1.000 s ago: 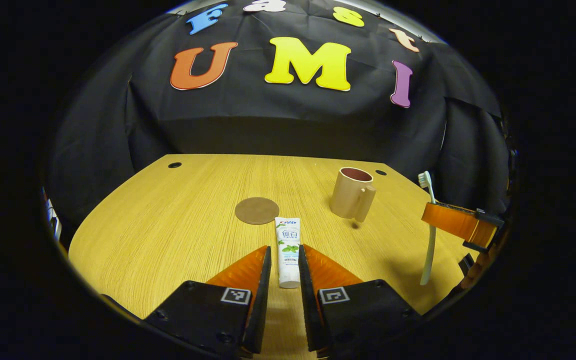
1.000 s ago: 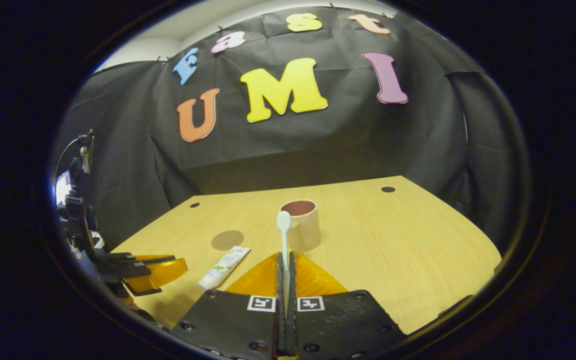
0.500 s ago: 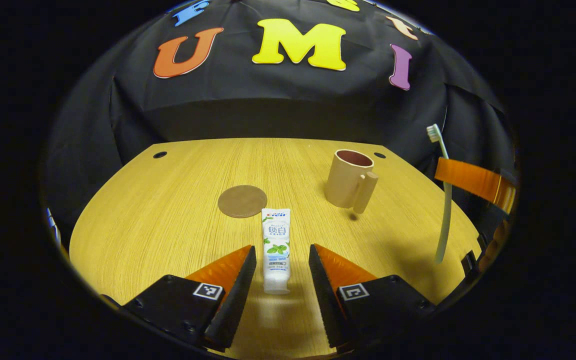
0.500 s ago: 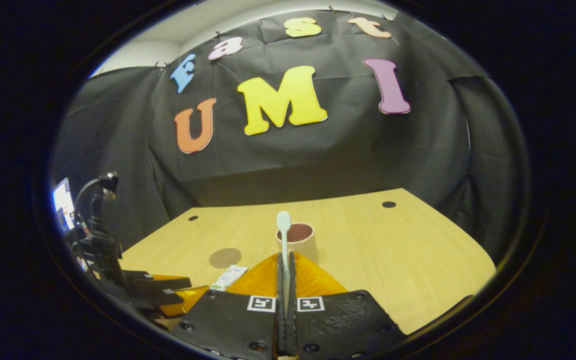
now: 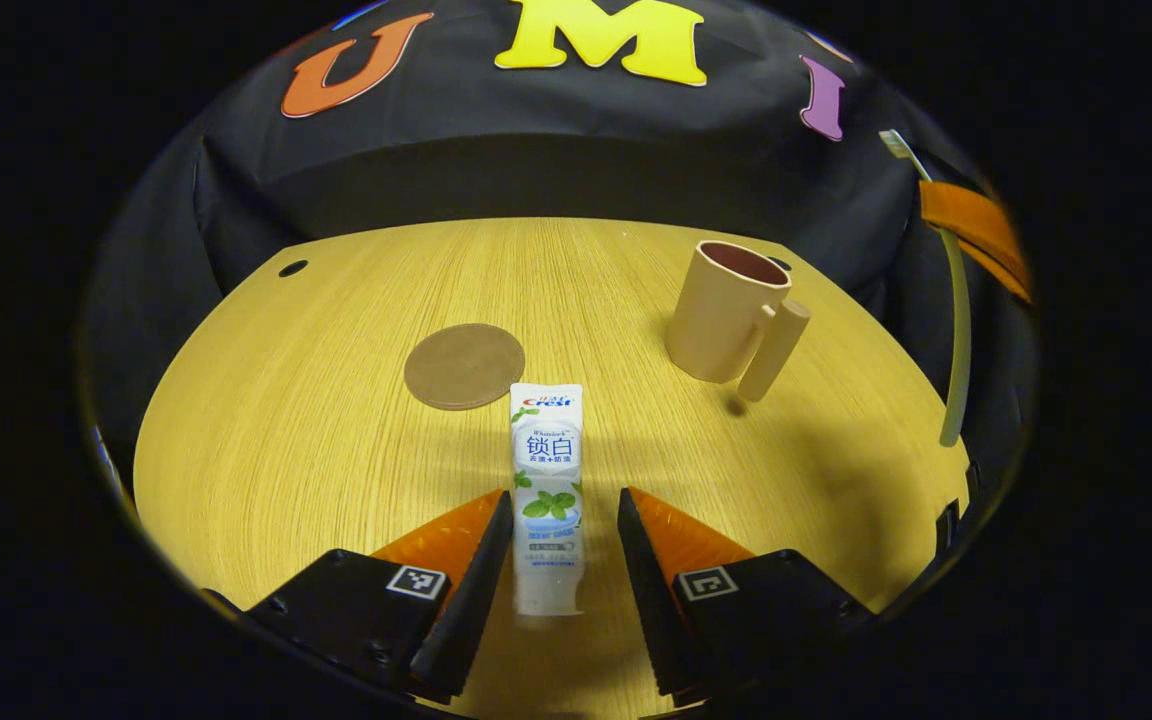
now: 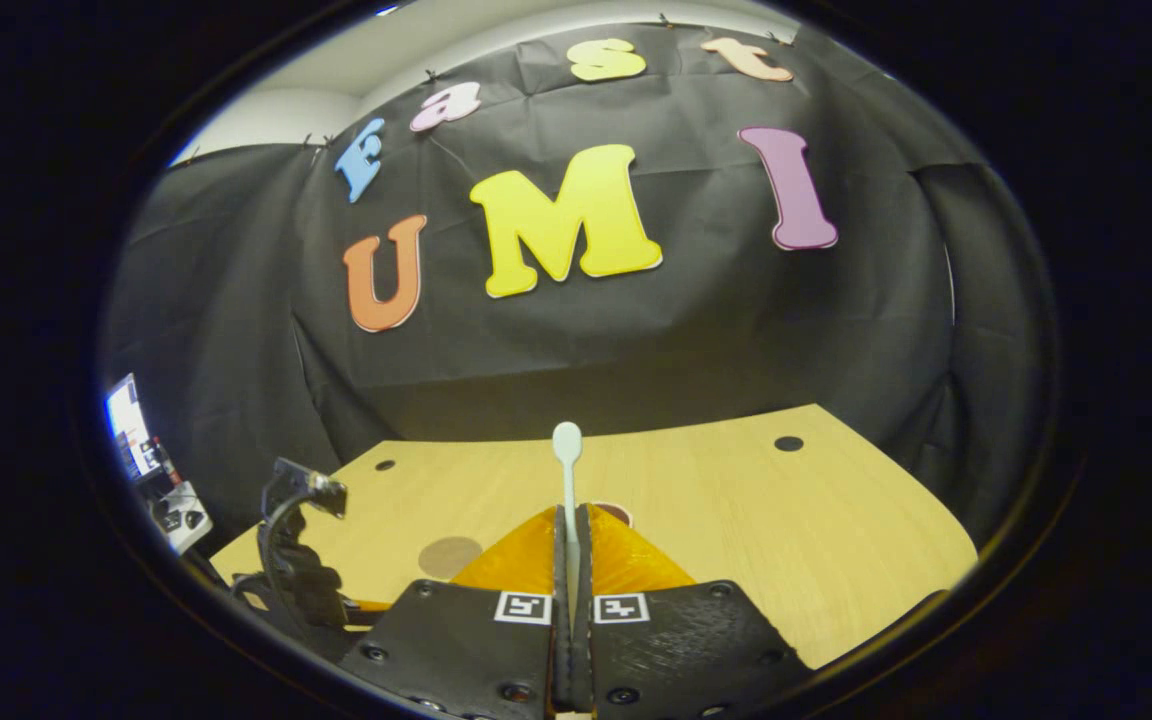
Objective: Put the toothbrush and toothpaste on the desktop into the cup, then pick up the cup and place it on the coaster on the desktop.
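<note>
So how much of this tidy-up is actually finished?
Nothing is in the beige handled cup yet. In hand: the right gripper is shut on the pale toothbrush, held in the air; the open left gripper straddles the white toothpaste tube lying on the wooden desktop. Left: both into the cup, then cup onto the round brown coaster.

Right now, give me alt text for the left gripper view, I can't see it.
The open left gripper straddles a toothpaste tube lying on a wooden desk, fingers apart from it. Beyond lie a round coaster and, to the right, an upright cup; a toothbrush hangs at far right.
</note>
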{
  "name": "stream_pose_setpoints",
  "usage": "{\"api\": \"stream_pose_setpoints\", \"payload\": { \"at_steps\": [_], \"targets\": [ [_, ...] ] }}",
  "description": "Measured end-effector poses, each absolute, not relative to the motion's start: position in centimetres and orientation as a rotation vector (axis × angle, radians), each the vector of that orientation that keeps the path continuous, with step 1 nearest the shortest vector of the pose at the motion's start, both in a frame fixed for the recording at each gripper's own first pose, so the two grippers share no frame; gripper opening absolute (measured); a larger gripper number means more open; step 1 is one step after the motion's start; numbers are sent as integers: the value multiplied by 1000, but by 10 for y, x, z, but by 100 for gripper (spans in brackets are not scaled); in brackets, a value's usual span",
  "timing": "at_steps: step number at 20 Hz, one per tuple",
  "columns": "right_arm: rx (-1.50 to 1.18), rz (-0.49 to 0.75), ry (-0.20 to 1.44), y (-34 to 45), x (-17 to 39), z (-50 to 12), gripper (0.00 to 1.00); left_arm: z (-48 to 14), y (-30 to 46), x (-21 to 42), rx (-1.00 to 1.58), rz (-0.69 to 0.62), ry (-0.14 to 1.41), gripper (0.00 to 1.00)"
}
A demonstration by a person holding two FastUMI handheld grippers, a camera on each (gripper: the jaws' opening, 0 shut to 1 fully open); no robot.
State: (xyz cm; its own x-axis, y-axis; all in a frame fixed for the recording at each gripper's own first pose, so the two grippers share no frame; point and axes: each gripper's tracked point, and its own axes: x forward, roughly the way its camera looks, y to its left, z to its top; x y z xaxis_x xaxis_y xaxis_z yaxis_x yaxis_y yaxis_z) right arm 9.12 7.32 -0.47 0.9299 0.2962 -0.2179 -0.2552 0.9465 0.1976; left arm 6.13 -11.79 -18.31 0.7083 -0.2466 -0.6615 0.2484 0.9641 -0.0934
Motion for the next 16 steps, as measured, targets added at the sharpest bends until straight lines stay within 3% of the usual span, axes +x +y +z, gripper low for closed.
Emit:
{"api": "stream_pose_setpoints", "payload": {
  "at_steps": [4,5,7,8,10,16],
  "targets": [
    [170,279,225,74,103,9,1,-191,-121,67,-15,-274,753,63],
    [170,279,224,75,107,11,1,-189,-122,67,-15,-277,750,65],
    [169,287,228,80,114,13,1,-186,-123,69,-14,-288,739,53],
    [166,290,224,83,118,15,1,-186,-124,70,-14,-295,738,55],
    [161,290,208,86,127,20,1,-181,-125,71,-24,-310,725,46],
    [194,284,160,97,173,20,1,-154,-132,82,-26,-290,588,41]
  ]
}}
